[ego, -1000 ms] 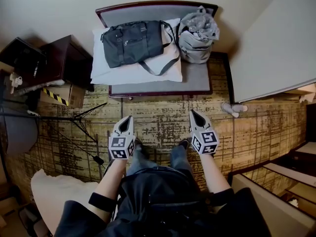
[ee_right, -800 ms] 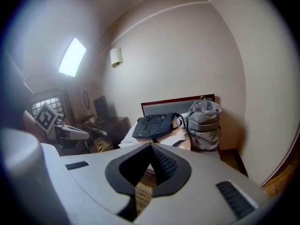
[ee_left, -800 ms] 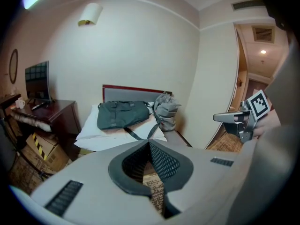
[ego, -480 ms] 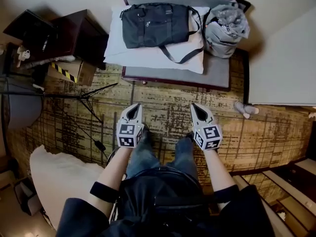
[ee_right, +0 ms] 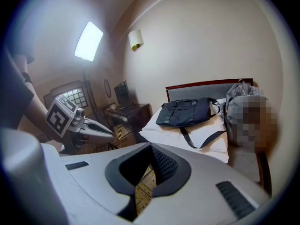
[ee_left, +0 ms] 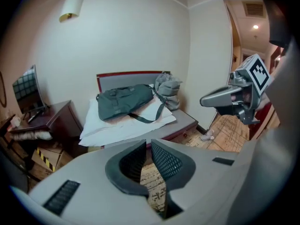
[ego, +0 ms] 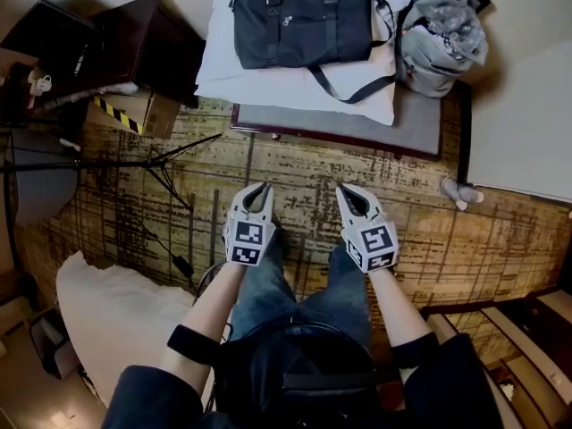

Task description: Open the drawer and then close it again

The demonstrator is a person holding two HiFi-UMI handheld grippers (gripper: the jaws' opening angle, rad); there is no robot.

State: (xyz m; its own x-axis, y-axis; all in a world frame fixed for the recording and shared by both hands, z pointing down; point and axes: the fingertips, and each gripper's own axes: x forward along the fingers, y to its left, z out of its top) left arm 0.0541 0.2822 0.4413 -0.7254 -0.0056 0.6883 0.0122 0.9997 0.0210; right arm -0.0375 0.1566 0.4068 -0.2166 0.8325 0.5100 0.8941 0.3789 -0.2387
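Brought left gripper (ego: 259,189) and right gripper (ego: 349,191) nearer each other over the last second, both held above the patterned carpet (ego: 295,172) ahead of the knees; bench (ego: 420,123) now higher in the head view, far edge cropped by the frame. Just cracked the left jaws open: thin slit between the mesh pads (ee_left: 164,161) in the left gripper view, only carpet through it, nothing gripped. Right fingers pressed together, pads (ee_right: 163,165) meeting, also empty. Both aimed forward and down toward the bench, well apart from it. Left gripper view also catching the right gripper off to the right, marker cube on top. Drawer (ego: 313,136): seemingly the red-brown front panel of the bench, small knob (ego: 274,136) on it, just below the white pillow (ego: 268,79); closed, flush, untouched. Dark nightstand (ego: 152,38) left of the bench, front face not readable from here. Black duffel bag (ego: 299,21) lying on the pillow, strap trailing to the right; grey bag (ego: 442,41) beside it at the bench's right end. Tripod (ego: 152,162) legs spread on carpet left of the left gripper, striped cardboard box (ego: 134,114) against the nightstand, white bedding heap (ego: 116,315) at lower left of the head view
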